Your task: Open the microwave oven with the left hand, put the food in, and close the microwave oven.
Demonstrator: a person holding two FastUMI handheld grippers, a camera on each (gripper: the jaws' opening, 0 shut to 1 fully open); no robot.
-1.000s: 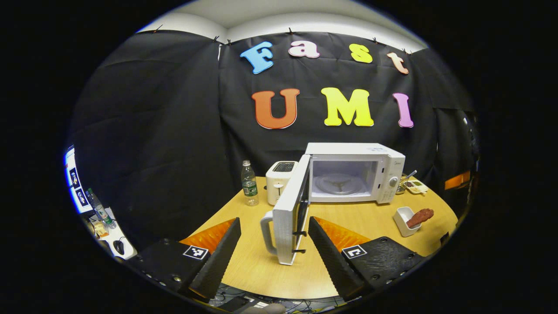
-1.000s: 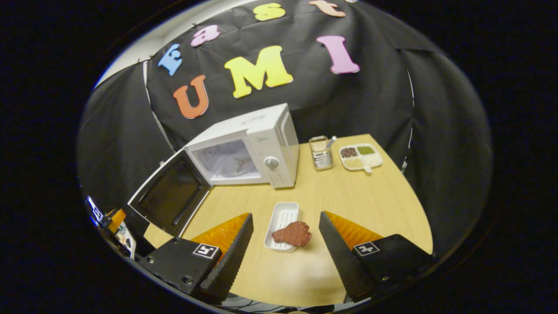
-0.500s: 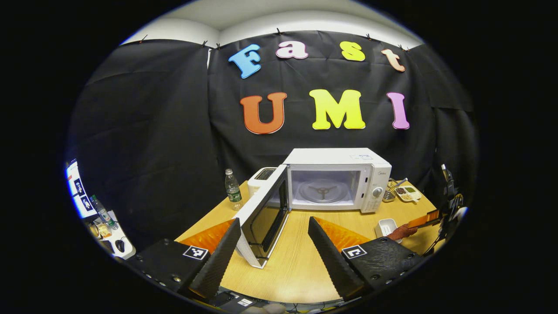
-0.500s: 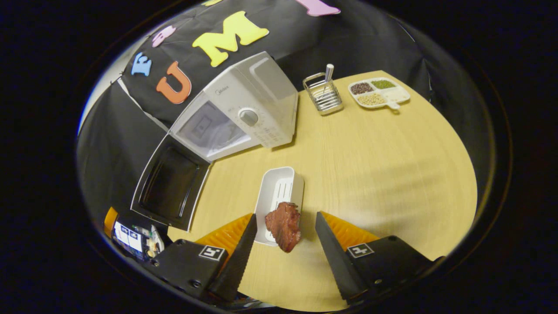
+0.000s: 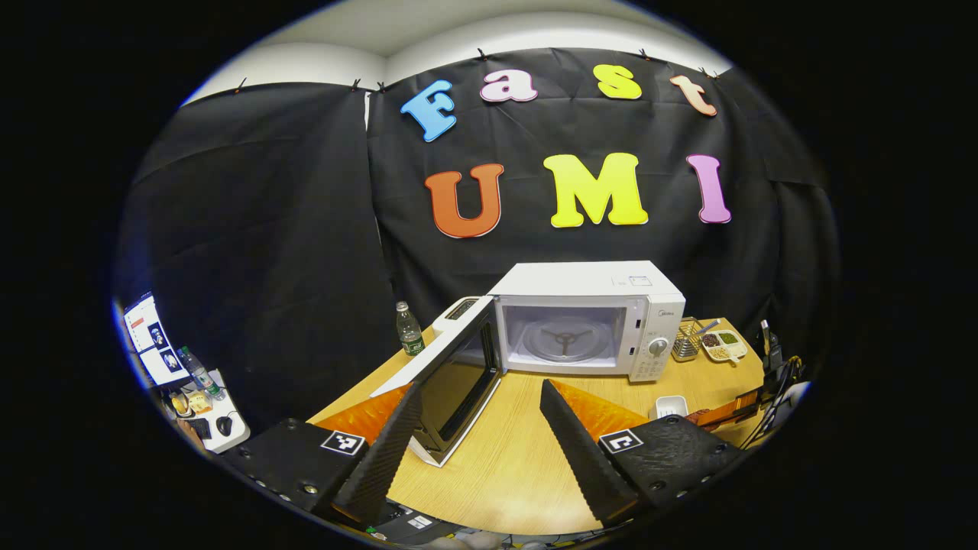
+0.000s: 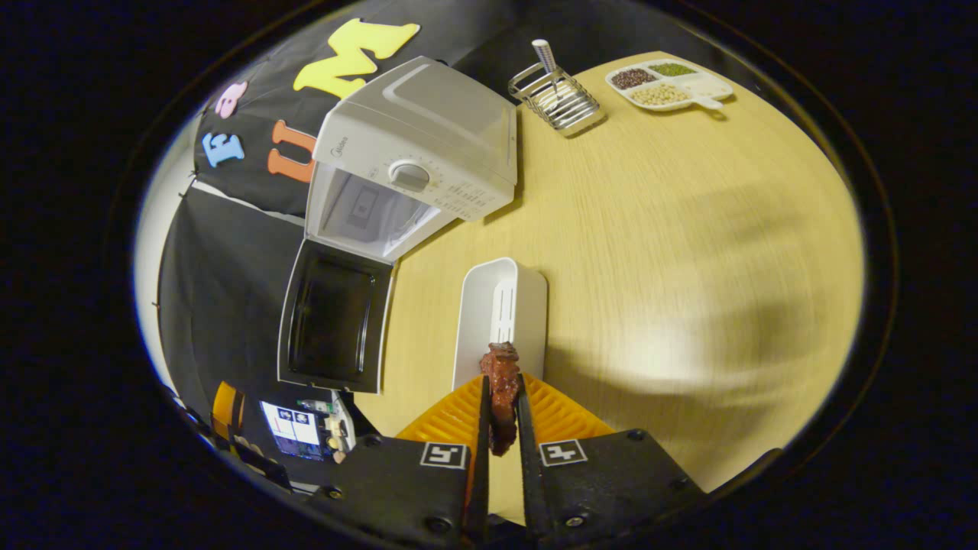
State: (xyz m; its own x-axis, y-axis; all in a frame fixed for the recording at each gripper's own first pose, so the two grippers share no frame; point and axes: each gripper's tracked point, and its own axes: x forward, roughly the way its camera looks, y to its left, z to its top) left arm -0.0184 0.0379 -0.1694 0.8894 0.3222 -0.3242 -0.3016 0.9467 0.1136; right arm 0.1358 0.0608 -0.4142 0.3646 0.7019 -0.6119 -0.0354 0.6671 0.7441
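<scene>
The white microwave [image 5: 588,317] stands at the back of the round wooden table [image 5: 512,466], its door [image 5: 451,378] swung wide to the left and its cavity bare apart from the turntable. My left gripper [image 5: 477,412] hangs open in front of the door, holding nothing. In the right gripper view the microwave [image 6: 416,145] lies upper left with its door [image 6: 332,317] flat open. My right gripper [image 6: 500,389] is shut on a reddish-brown piece of meat [image 6: 500,389], just over the near end of the white tray [image 6: 500,317]. The right gripper and the tray [image 5: 671,405] sit at lower right of the left gripper view.
A wire utensil rack [image 6: 556,95] and a divided dish of beans [image 6: 666,80] sit at the table's far side. A toaster [image 5: 462,309] and a water bottle [image 5: 409,330] stand left of the microwave. A cluttered side desk [image 5: 202,397] lies beyond the table's left edge.
The right gripper came down over the tray and closed on the meat. The left gripper drew back from the microwave door, which now stands fully open.
</scene>
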